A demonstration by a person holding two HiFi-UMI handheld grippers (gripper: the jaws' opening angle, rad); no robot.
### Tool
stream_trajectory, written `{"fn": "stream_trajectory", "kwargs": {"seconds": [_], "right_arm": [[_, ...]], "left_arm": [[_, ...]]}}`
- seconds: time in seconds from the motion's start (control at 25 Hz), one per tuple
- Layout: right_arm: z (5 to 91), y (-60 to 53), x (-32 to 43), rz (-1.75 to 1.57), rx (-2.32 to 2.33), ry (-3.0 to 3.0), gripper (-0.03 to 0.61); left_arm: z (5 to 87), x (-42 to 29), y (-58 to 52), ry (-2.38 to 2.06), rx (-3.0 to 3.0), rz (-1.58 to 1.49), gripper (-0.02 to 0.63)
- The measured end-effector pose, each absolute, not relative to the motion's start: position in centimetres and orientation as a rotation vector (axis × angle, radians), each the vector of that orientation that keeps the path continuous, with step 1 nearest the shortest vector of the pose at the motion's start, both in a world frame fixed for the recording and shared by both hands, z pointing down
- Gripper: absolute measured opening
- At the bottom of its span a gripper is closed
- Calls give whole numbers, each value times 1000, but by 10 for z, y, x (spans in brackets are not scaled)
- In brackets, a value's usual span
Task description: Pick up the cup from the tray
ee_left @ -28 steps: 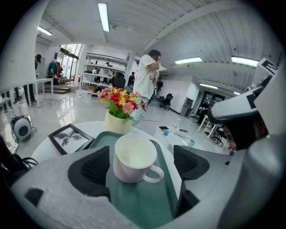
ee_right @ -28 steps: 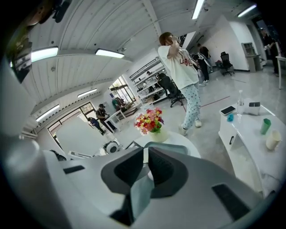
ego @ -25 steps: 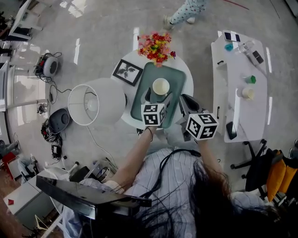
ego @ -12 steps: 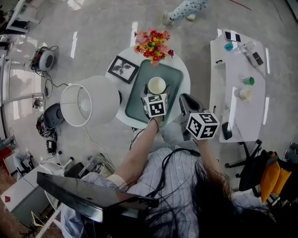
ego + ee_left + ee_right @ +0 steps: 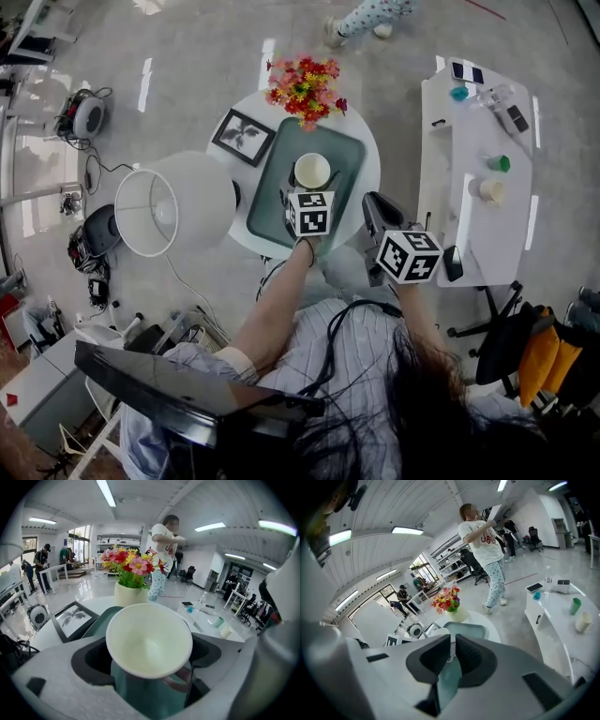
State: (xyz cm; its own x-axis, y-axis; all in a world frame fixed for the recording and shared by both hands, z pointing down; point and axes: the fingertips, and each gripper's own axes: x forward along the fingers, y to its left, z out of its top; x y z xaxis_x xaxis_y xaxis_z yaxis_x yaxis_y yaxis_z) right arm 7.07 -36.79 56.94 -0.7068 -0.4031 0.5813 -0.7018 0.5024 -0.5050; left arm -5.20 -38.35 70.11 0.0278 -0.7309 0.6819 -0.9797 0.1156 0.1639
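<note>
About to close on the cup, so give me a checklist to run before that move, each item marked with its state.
1. Left gripper wide open: ok, its fingers have just been opening.
2. Cup between them: ok, ungripped.
3. Cup upright on tray: ok.
4. Cup empty: ok.
5. Right gripper clear of cup: ok, nothing between its fingers.
6. Fingers low enough on the cup wall: cannot tell.

My cup is plain cream-white, empty, standing upright toward the far end of the tray. The tray is teal, rectangular with rounded corners, lying flat on the round white table before me.
</note>
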Motion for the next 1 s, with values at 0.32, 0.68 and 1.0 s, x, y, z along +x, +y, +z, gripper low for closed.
{"fn": "stream_trajectory", "kwargs": {"seconds": [0.32, 0.68, 1.0], "right_arm": [[571, -367, 70, 1060, 898, -2364, 49], [571, -361, 61, 1067, 867, -2379, 49], [572, -355, 47, 1060, 850, -2402, 49]], "left_arm": [[698, -40, -372, -1658, 1865, 637, 462], [690, -29, -344, -1561, 1942, 689, 460], [668, -24, -319, -1520, 2001, 675, 459]]}}
